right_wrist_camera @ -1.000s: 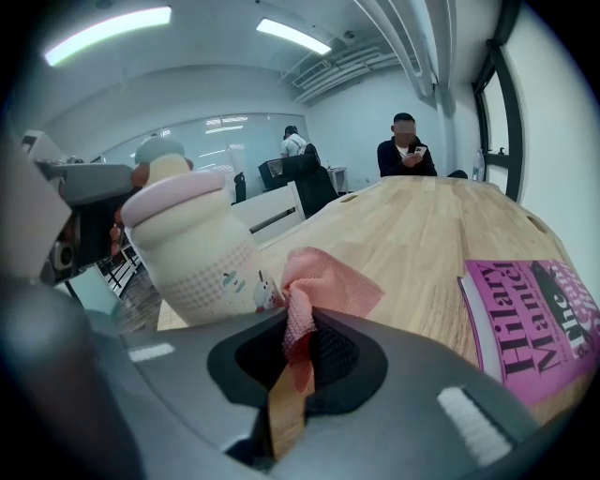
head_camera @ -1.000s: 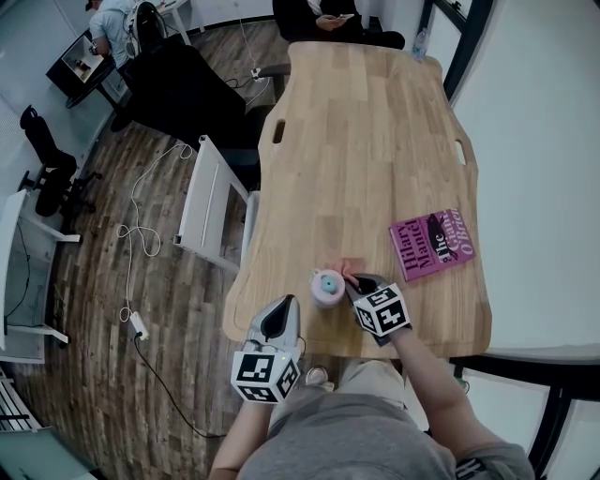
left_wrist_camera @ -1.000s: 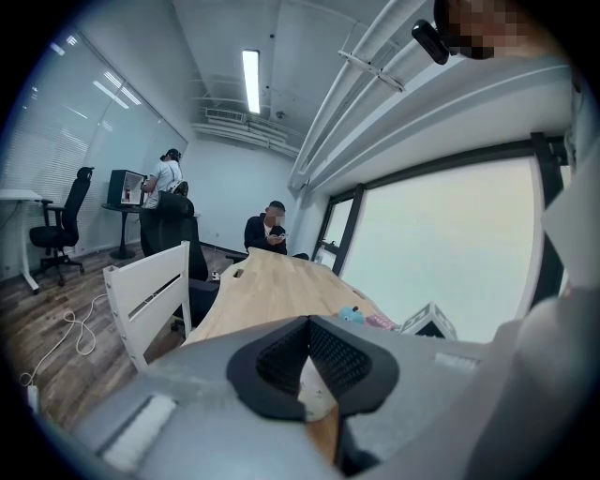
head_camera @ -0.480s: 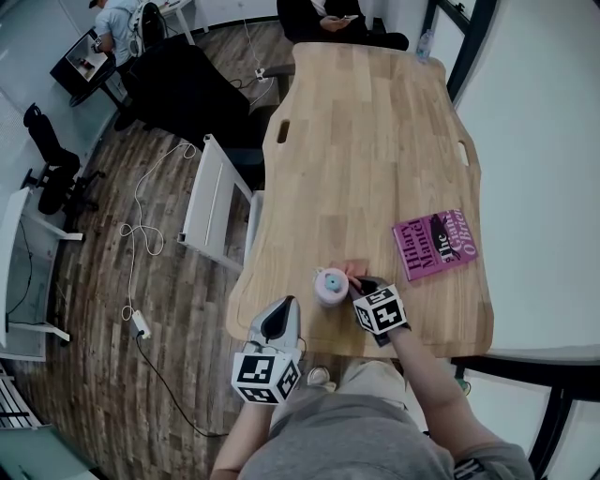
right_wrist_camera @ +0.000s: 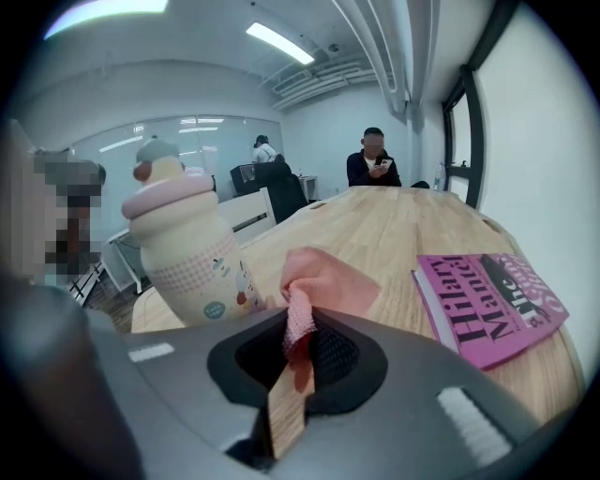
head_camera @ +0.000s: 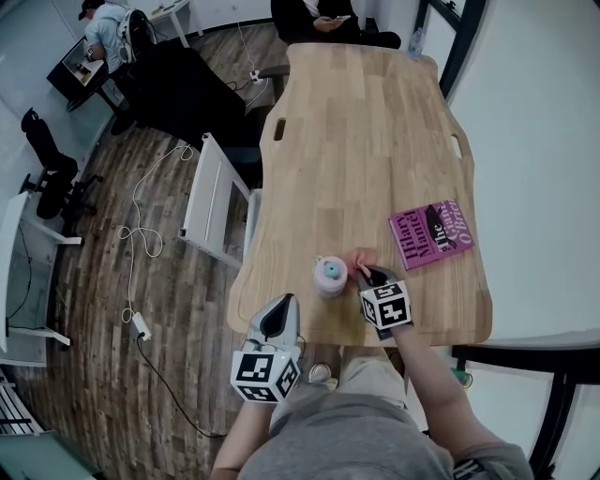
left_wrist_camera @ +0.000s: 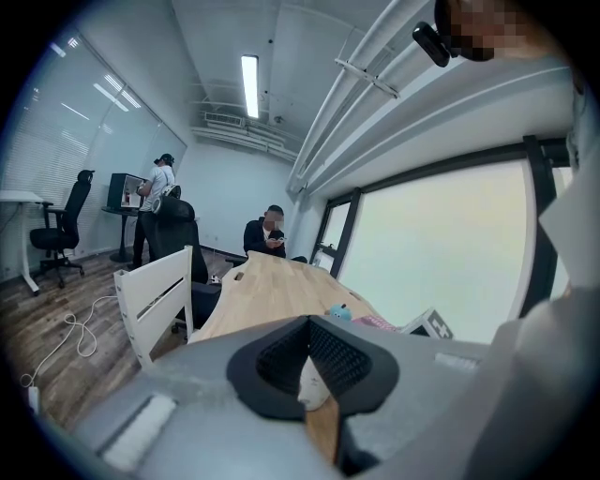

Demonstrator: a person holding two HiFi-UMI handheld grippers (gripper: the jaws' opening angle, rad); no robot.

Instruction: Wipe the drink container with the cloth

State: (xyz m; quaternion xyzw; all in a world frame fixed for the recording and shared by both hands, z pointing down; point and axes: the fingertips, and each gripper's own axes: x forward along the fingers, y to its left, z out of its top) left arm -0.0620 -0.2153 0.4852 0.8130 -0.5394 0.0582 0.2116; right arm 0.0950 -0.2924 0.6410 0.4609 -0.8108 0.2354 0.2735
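Observation:
The drink container (head_camera: 329, 277), a pale pink bottle with a teal knob on its lid, stands upright near the table's front edge. In the right gripper view the container (right_wrist_camera: 192, 253) rises just left of the jaws. My right gripper (head_camera: 371, 277) is shut on a pink cloth (right_wrist_camera: 323, 281), which bunches out ahead of the jaws beside the bottle's base. The cloth (head_camera: 359, 258) lies right of the container in the head view. My left gripper (head_camera: 280, 307) hangs shut and holds nothing, off the table's front left corner, apart from the bottle.
A magenta book (head_camera: 431, 234) lies flat to the right of the container, near the table's right edge. The long wooden table (head_camera: 366, 141) stretches away. A white chair (head_camera: 211, 202) stands at its left side. A seated person (head_camera: 323, 17) is at the far end.
My right gripper with the cloth has shifted slightly along the container's right side. The left gripper has stayed where it was.

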